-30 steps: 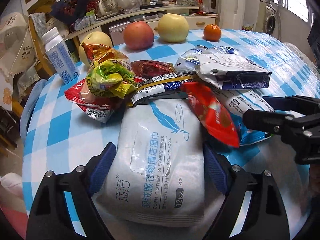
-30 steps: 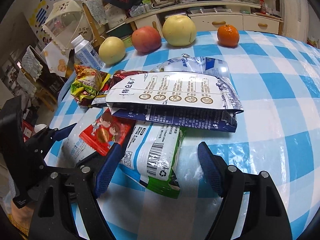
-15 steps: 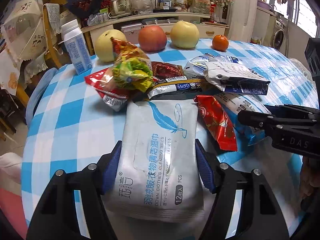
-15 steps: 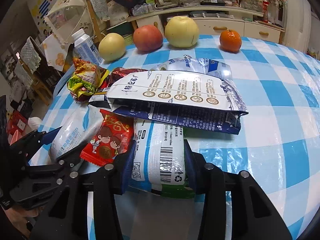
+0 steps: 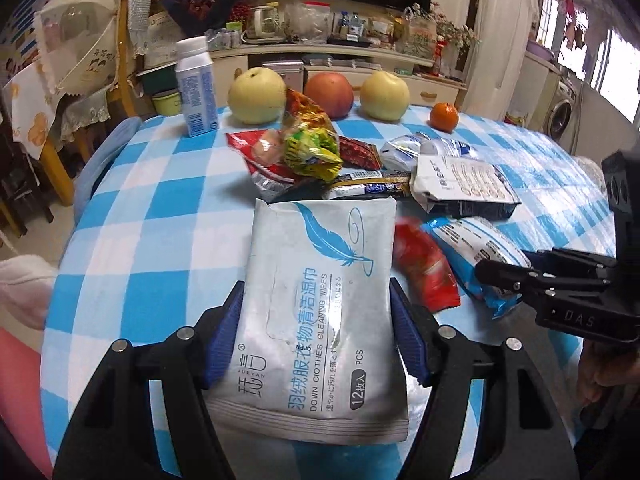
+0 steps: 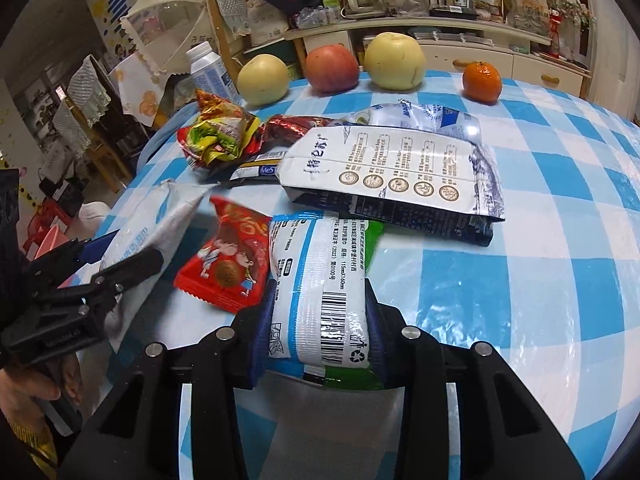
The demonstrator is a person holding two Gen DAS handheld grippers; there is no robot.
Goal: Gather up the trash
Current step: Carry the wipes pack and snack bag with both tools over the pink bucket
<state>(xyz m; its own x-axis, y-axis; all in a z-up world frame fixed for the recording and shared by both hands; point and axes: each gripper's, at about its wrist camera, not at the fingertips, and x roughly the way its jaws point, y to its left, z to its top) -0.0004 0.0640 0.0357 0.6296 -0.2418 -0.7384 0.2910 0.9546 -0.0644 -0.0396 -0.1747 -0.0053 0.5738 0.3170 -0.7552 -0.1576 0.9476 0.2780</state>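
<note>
Left gripper (image 5: 318, 328): jaws half-wide, clamped across the flat pale-grey wet-wipes pouch with blue feather print (image 5: 320, 304), held by its edges so it lifts flat. Right gripper (image 6: 318, 312): jaws have just been closing, now squeezed narrow on the blue-and-white barcoded plastic packet (image 6: 320, 276).

Beyond, near: red snack wrapper (image 6: 226, 260), white foil bag (image 6: 394, 178), loose on the blue-checked tablecloth (image 6: 540, 240). Far edge: fruit row, likely not trash.
</note>
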